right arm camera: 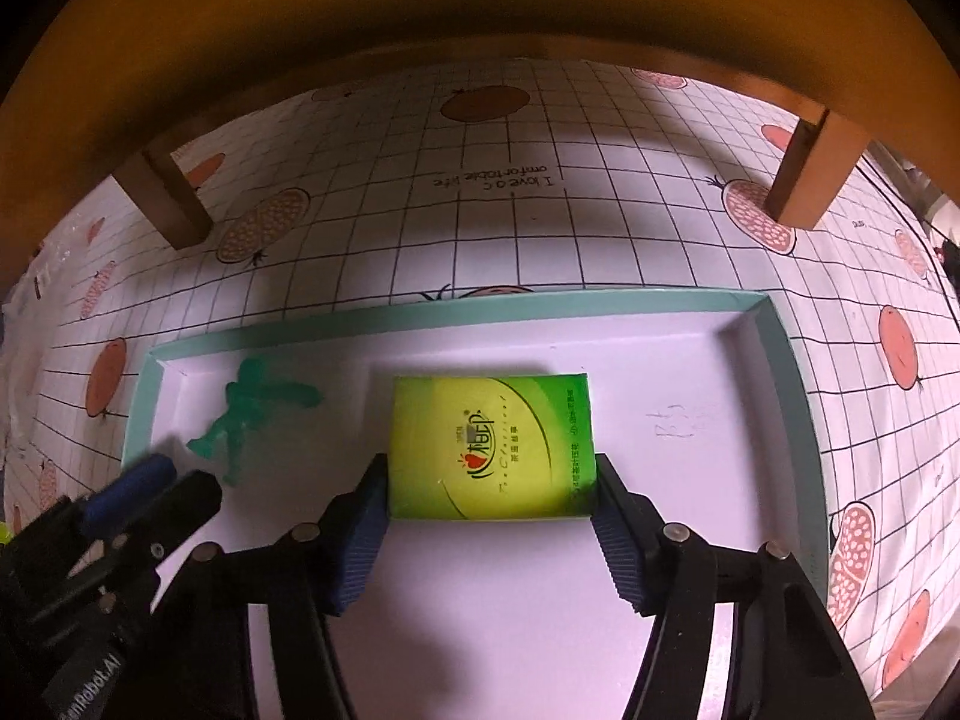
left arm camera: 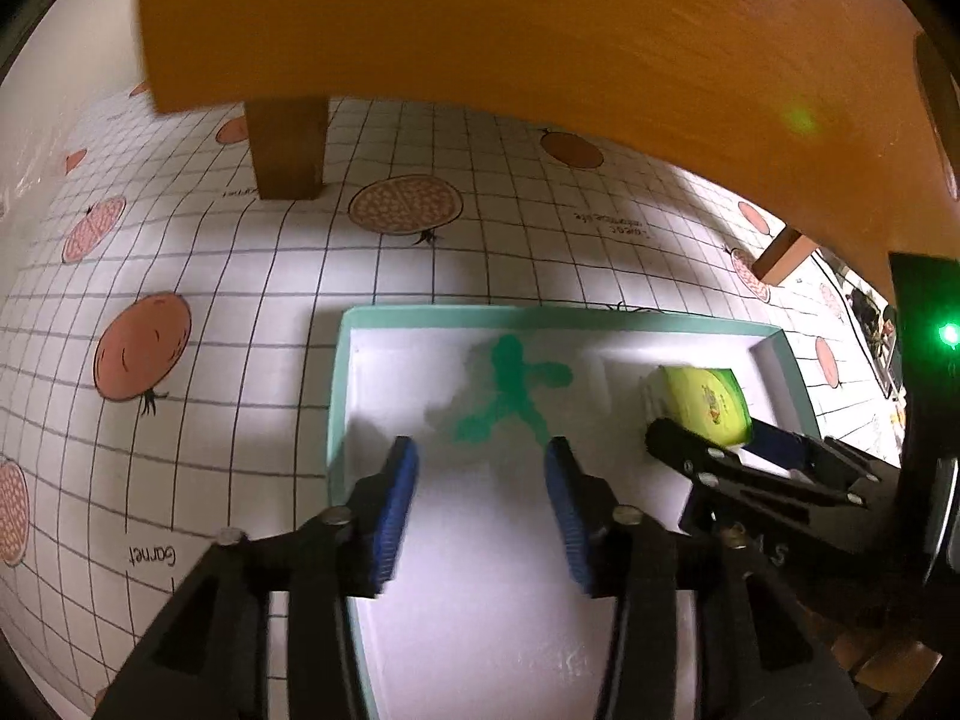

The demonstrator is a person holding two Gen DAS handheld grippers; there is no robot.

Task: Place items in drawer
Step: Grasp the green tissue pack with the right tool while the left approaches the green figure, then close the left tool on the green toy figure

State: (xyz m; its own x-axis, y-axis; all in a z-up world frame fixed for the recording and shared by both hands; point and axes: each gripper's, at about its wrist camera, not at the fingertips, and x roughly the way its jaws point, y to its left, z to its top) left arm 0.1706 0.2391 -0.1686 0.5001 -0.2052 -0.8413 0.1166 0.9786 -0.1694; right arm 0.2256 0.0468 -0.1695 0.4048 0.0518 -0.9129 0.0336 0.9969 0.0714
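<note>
Green packet [right arm camera: 489,447] lies flat mid-drawer [right arm camera: 774,324], right gripper [right arm camera: 489,531] jaws pressing both its sides. Green figure [left arm camera: 510,390] lies beyond left gripper [left arm camera: 480,507], jaws apart, empty. Advice: spread right jaws fully, lift straight, avoid dragging packet.

The drawer [right arm camera: 786,360] has a pale teal rim and a white inside. In it lie a green figure [right arm camera: 252,414], blurred, and a packet [right arm camera: 492,450] shading from yellow to green, with small red and dark print. The cloth [left arm camera: 210,300] is white with a thin black grid, salmon-orange fruit, some cut open and speckled, and black lettering. Each claw [left arm camera: 480,510] is black with ribbed blue pads [left arm camera: 396,504]. The wooden piece [left arm camera: 480,30] above is orange-brown.
</note>
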